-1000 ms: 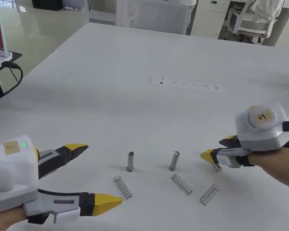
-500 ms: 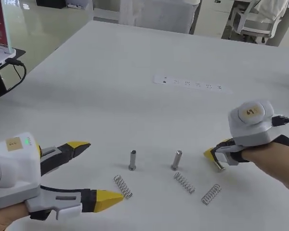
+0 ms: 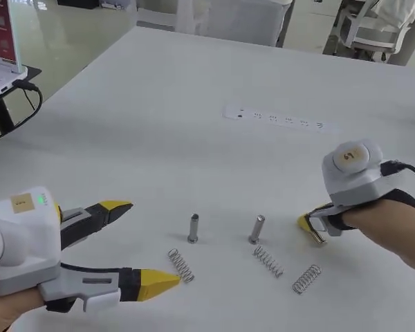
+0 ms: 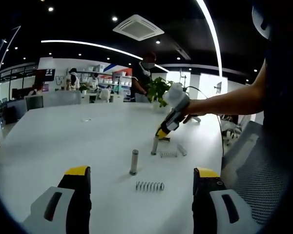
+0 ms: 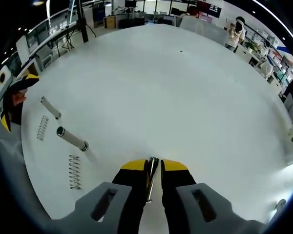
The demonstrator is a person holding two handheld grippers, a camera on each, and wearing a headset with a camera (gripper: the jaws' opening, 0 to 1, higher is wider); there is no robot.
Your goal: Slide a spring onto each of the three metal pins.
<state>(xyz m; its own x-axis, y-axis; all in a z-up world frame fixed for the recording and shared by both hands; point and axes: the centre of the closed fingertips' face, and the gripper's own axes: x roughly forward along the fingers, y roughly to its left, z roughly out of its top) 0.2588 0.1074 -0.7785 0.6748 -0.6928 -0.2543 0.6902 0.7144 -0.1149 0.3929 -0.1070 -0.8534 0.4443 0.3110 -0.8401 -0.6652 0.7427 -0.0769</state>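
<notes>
A broad white table (image 3: 159, 90) bearing a power strip (image 3: 277, 119) stands on glossy floor (image 3: 69, 34), office chair (image 3: 370, 38) beyond.

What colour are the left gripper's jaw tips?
Yellow on the left gripper; clearest in the head view.

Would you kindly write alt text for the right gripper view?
The right gripper is shut on a pin over a white table. To its left stand two more pins, with two springs lying beside them.

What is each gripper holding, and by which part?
Right gripper: a metal pin, clamped along its shaft between the fingers. Left gripper: open, nothing held.
</notes>
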